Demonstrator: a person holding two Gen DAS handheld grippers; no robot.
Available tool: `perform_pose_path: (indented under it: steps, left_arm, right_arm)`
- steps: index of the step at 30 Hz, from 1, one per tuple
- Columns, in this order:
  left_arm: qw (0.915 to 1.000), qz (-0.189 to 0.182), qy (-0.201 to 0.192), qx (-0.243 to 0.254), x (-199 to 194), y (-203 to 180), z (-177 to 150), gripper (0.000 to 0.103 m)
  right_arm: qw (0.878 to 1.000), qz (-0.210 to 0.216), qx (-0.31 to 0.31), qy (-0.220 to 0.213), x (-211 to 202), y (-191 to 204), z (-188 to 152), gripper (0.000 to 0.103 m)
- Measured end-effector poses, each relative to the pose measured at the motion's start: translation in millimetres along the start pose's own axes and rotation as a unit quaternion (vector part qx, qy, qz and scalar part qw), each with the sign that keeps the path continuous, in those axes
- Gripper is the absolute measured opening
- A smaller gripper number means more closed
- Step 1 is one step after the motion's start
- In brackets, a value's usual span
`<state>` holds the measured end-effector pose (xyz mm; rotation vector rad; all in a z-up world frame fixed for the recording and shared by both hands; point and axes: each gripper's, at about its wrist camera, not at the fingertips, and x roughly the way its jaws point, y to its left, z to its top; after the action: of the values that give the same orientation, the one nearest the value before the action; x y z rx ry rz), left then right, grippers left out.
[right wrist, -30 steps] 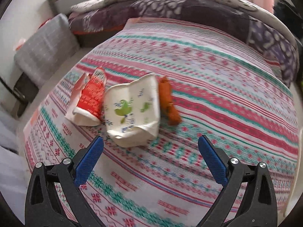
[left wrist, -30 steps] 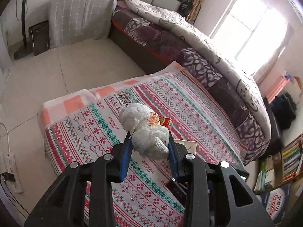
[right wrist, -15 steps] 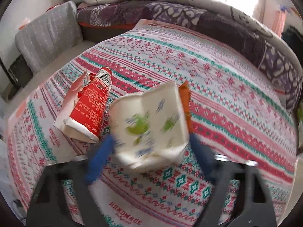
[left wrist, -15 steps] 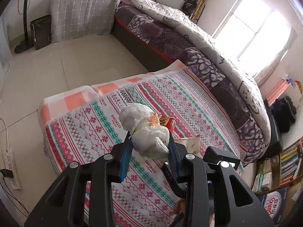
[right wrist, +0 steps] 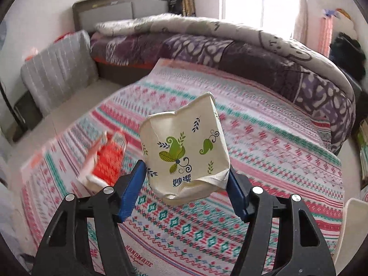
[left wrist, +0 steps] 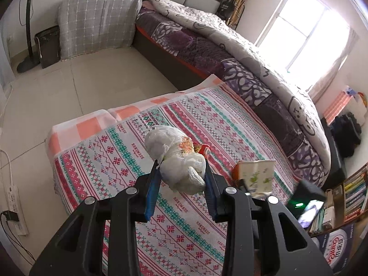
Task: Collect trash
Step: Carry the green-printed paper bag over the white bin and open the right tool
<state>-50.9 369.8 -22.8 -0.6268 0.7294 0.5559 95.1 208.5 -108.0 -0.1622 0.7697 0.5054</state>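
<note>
My left gripper is shut on a crumpled white plastic wad and holds it above the patterned cloth. My right gripper has a crushed paper cup with green leaf prints between its blue pads. Its jaws are closing, the pads press the cup's sides, and the cup hangs clear of the cloth. In the left wrist view the same cup shows to the right, with an orange scrap behind it. A red and white packet lies on the cloth, left of the cup.
A bed with a purple and grey quilt runs along the cloth's far side. A grey checked cover, a black bin and bare tiled floor are to the left. A power strip lies on the floor. Bookshelves stand at the right.
The right gripper closed on the paper cup and lifted it off the cloth, tipping upward. The left gripper kept still with the white wad.
</note>
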Motion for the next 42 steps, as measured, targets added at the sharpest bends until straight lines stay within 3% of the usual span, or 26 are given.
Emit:
perform_pose_path:
  steps: [10, 23, 31, 42]
  left_arm:
    - [0.9996, -0.010, -0.001, 0.027, 1.3, -27.0, -9.6, 0.035]
    - [0.9948, -0.030, 0.008, 0.097, 6.4, -88.6, -41.9, 0.035]
    - [0.9878, -0.046, 0.024, 0.147, 14.7, -132.9, -73.0, 0.035]
    - [0.9723, -0.071, 0.045, 0.218, 23.9, -195.7, -123.3, 0.035]
  right_arm:
    - [0.996, 0.004, 0.082, -0.023, -41.6, -57.8, 17.8, 0.064]
    - [0.988, -0.038, 0.148, -0.021, -84.6, -132.7, -16.9, 0.064]
    - [0.982, -0.071, 0.172, -0.016, -106.0, -175.1, -38.7, 0.065]
    - [0.965, -0.116, 0.236, 0.004, -127.4, -246.4, -63.4, 0.065]
